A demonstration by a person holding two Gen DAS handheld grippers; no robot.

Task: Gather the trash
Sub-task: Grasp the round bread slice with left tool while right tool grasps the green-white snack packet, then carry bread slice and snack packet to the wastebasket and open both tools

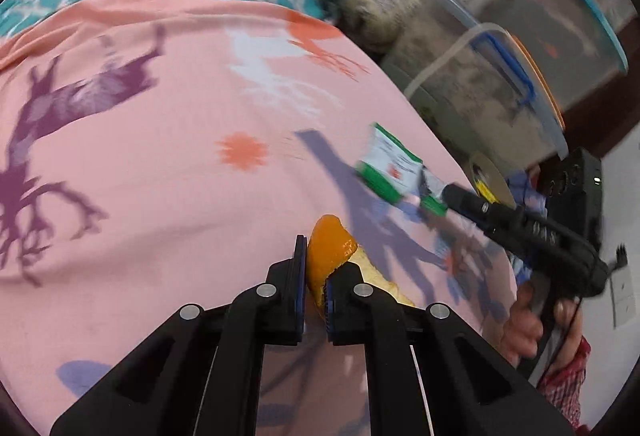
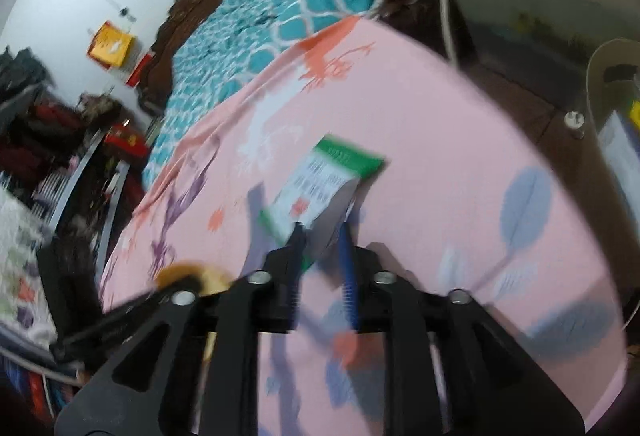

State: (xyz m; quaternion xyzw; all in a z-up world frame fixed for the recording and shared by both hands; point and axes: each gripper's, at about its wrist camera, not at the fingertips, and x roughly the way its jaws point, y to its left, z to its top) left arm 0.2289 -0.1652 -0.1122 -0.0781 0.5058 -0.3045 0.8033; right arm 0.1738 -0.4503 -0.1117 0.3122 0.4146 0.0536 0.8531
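While both pieces of trash sit in our grips, neither has reached a bin yet. We've got the orange peel (image 1: 334, 248) pinched in the left gripper (image 1: 316, 276), jaws pressed nearly together on it, just above the pink sheet (image 1: 160, 164). Green-and-white wrapper (image 2: 320, 188) is w/ the right gripper (image 2: 322, 236): jaws partly spread, wrapper's end betw. them, and it looks lifted off the sheet, so we judge it held, tho blur hides pad contact. Pickup looks done; drop-off is left. No bin that we can ID in view. Clear storage tubs (image 1: 500, 88) stand beside the bed.
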